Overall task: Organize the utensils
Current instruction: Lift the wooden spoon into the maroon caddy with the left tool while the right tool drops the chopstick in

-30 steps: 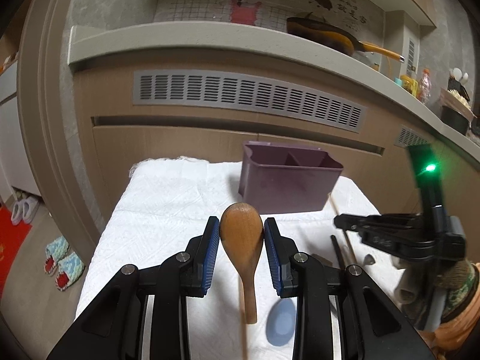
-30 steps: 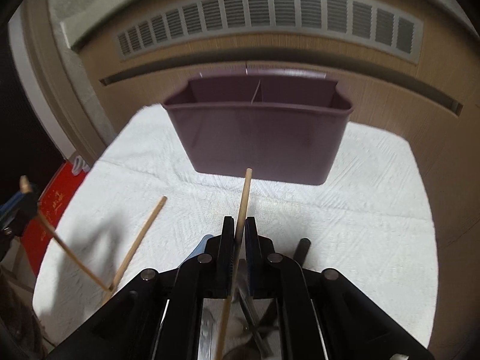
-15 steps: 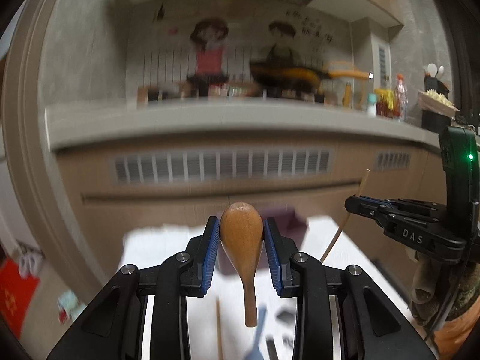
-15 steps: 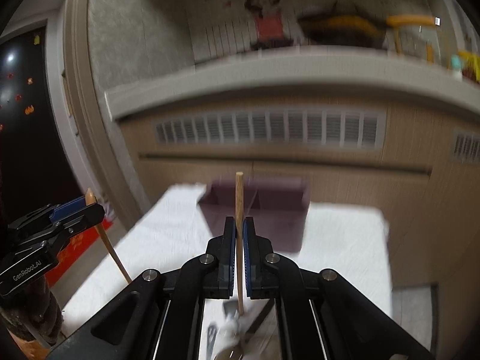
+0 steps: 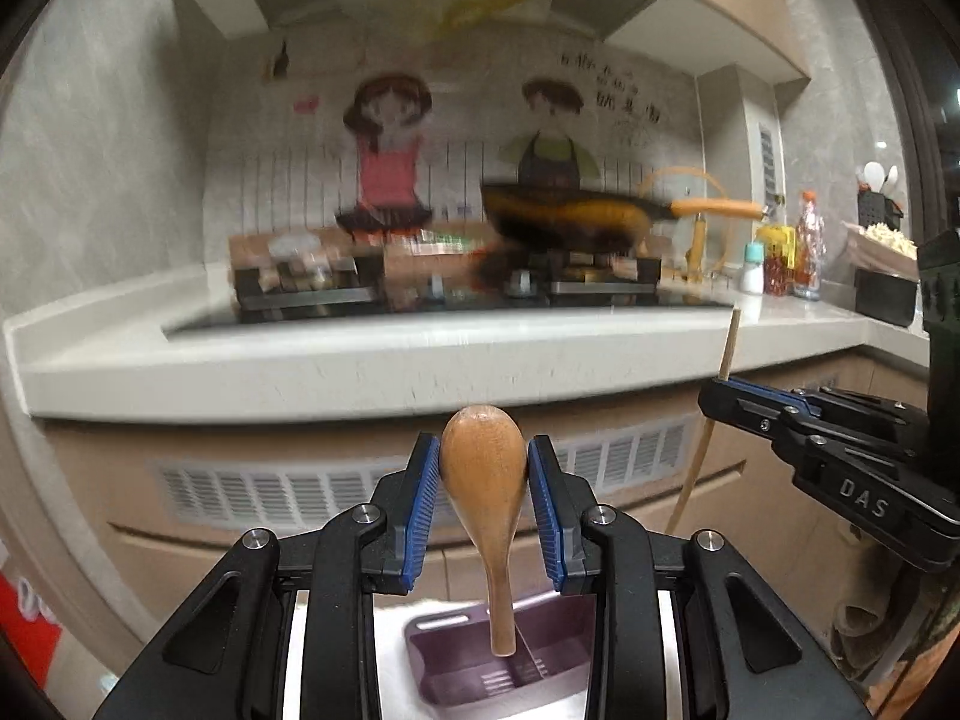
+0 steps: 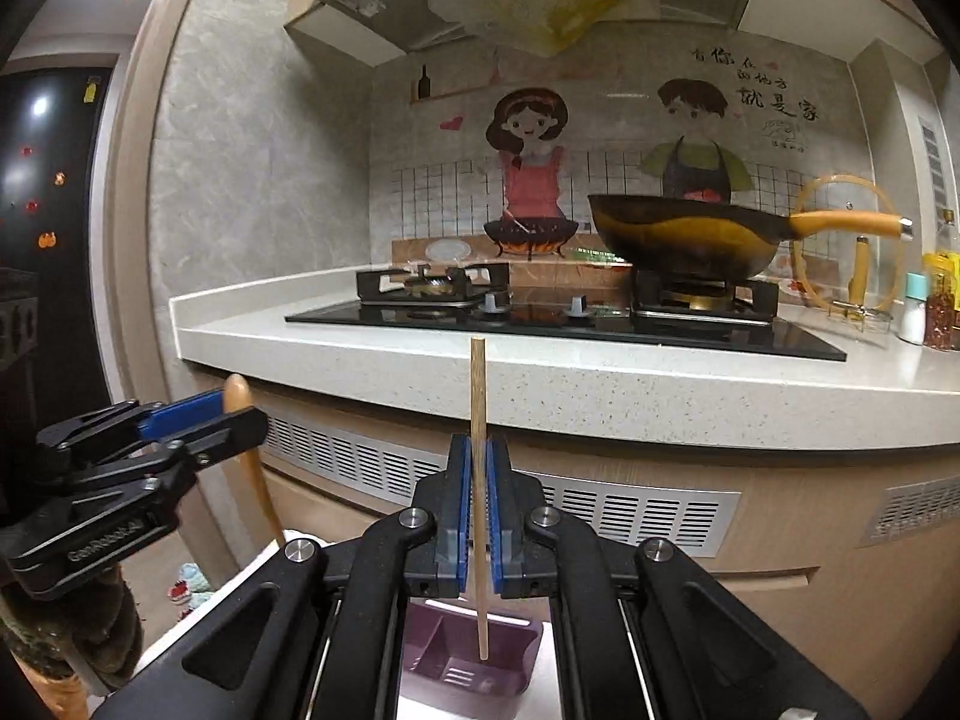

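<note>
We are carrying a brown wooden spoon (image 5: 483, 474) and a thin wooden chopstick (image 6: 478, 420) — fingers clenched on each — lowering next into the purple plastic caddy (image 5: 462, 669) at 6 o'clock.

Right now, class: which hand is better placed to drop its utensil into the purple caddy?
Likely the right tool: its chopstick hangs upright, tip over a caddy compartment; the left's spoon handle hangs over the divider.

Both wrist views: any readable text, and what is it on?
"DAS": body of the right tool.
"GenRobot.AI": body of the left tool, small but legible.
Chinese characters on the wall mural: visible, not transcribed with confidence.
Bottle labels: too small to read.
</note>
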`<state>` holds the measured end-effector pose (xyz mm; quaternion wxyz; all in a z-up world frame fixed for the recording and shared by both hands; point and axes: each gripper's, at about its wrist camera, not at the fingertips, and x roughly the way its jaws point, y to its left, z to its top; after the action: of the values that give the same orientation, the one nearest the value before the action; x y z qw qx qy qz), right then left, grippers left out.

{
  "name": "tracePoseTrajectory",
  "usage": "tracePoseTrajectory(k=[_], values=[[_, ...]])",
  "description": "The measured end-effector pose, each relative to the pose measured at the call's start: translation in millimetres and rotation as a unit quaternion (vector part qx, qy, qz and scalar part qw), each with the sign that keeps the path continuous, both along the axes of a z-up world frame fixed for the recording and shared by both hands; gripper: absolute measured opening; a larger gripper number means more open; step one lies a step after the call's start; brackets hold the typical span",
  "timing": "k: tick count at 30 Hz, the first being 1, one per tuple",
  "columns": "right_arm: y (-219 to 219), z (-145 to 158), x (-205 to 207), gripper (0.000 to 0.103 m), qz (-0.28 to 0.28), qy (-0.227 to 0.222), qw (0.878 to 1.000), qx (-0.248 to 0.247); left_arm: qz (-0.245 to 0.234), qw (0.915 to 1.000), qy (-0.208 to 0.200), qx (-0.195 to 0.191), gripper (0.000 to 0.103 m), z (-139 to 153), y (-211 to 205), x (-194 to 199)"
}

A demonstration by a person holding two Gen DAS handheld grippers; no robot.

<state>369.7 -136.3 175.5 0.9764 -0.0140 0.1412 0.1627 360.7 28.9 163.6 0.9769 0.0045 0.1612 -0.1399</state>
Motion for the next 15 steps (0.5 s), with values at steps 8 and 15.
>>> tracePoseTrajectory(k=[8,15], values=[[8.0,-82.0,56.1,0.005,-0.001,0.125,0.992,-0.010,-0.009,0.9910,0.133,-0.010,0.031,-101.8,-8.3,68.5],[10.8,-149.7,84.1,0.006,0.014,0.213,0.977,-0.001,0.000,0.9806,0.195,-0.019,0.053,-159.2,-5.8,90.9]])
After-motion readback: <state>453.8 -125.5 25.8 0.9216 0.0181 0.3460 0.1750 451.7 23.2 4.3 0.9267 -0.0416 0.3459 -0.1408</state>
